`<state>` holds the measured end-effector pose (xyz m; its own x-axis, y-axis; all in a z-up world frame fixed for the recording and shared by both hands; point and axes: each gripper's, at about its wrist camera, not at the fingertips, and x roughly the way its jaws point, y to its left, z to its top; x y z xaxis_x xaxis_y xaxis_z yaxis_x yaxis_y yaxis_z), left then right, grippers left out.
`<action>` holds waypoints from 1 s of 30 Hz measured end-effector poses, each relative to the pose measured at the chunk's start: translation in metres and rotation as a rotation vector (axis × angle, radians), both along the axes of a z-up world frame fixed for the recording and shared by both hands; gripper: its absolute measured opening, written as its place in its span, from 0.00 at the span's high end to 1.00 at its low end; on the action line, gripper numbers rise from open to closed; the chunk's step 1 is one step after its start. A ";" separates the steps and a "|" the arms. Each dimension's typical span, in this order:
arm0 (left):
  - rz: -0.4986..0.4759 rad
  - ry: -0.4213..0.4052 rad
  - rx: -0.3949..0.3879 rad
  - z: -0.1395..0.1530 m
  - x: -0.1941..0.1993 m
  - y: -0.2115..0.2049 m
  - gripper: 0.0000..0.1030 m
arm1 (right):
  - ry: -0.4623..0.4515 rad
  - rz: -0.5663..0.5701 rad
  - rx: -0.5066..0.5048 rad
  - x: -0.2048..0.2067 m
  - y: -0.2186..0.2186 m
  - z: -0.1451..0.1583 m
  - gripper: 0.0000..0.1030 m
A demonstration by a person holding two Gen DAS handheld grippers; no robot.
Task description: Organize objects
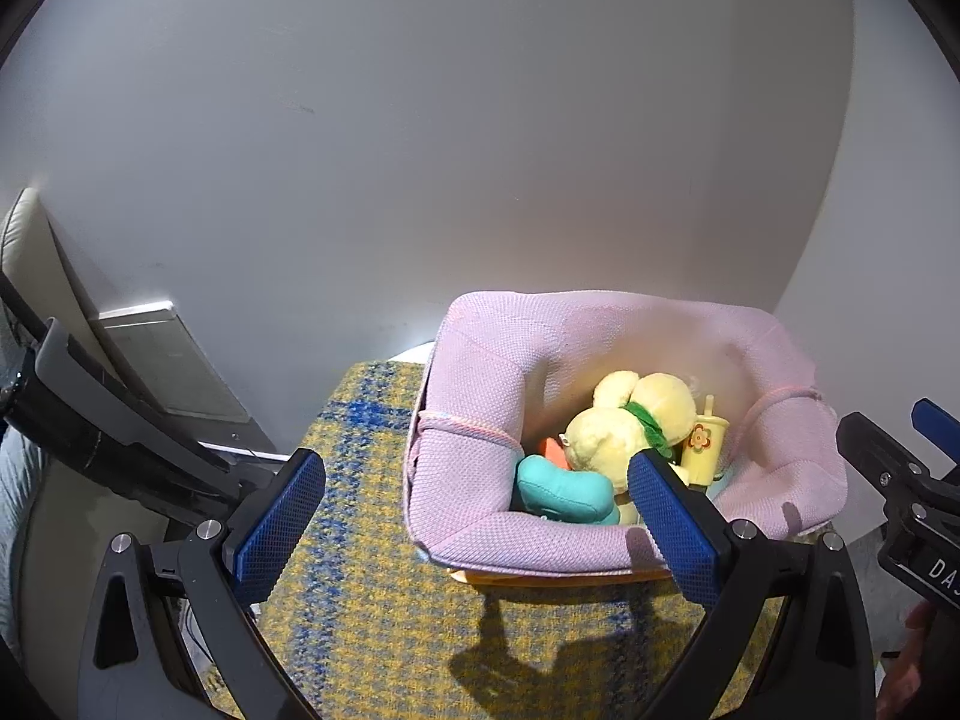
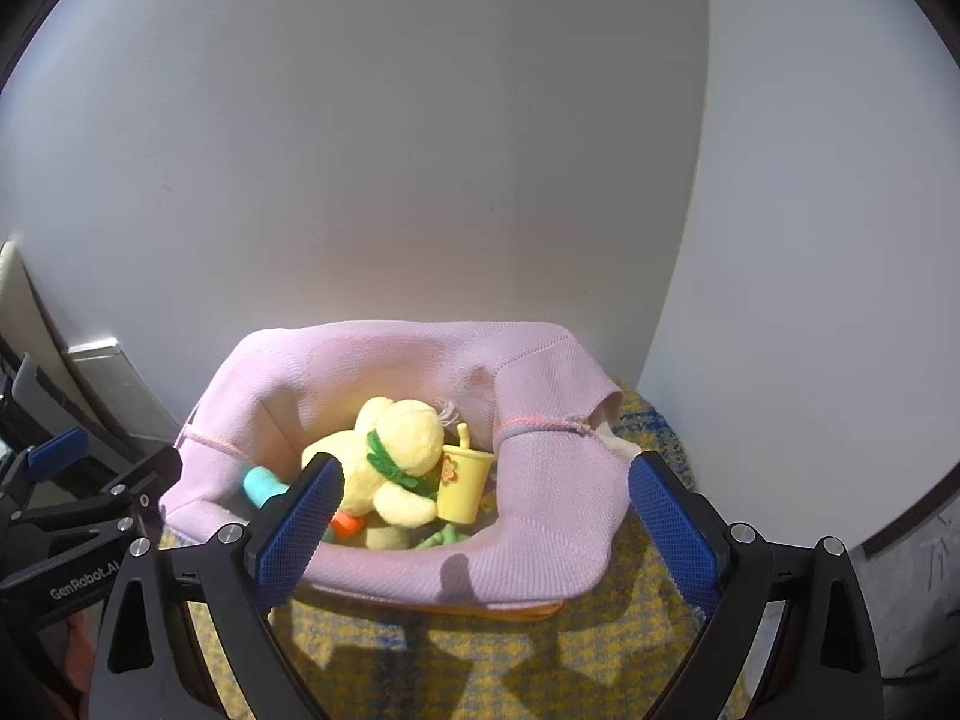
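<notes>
Pink fabric basket [image 2: 540,516] is set on a yellow and blue woven cloth [image 1: 360,570] against a grey wall [image 1: 420,120]; a yellow plush toy [image 2: 396,462] and yellow cup [image 2: 462,486] are held inside. Left gripper [image 1: 480,516] and right gripper [image 2: 486,516] are spread wide, with nothing gripped.

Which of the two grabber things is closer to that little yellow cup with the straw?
Right, probably. The right gripper frames the yellow cup in the pink basket; the left gripper sits toward the basket's left side. Both are open and empty.
</notes>
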<state>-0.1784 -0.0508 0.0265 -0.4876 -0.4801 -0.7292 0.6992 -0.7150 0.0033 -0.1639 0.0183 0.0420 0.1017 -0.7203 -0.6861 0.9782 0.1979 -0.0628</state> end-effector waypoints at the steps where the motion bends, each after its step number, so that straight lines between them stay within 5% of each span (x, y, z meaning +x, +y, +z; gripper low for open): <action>1: 0.002 0.001 0.000 0.002 0.004 0.001 0.00 | 0.002 0.002 -0.003 0.000 0.003 0.001 0.07; 30: -0.022 -0.017 0.016 0.022 0.088 0.082 0.00 | 0.001 0.052 0.024 -0.034 0.119 0.020 0.06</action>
<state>-0.0905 0.0315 0.0486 -0.4850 -0.4575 -0.7453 0.6832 -0.7302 0.0036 -0.1984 0.1375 0.0622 0.1376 -0.6978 -0.7030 0.9666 0.2496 -0.0586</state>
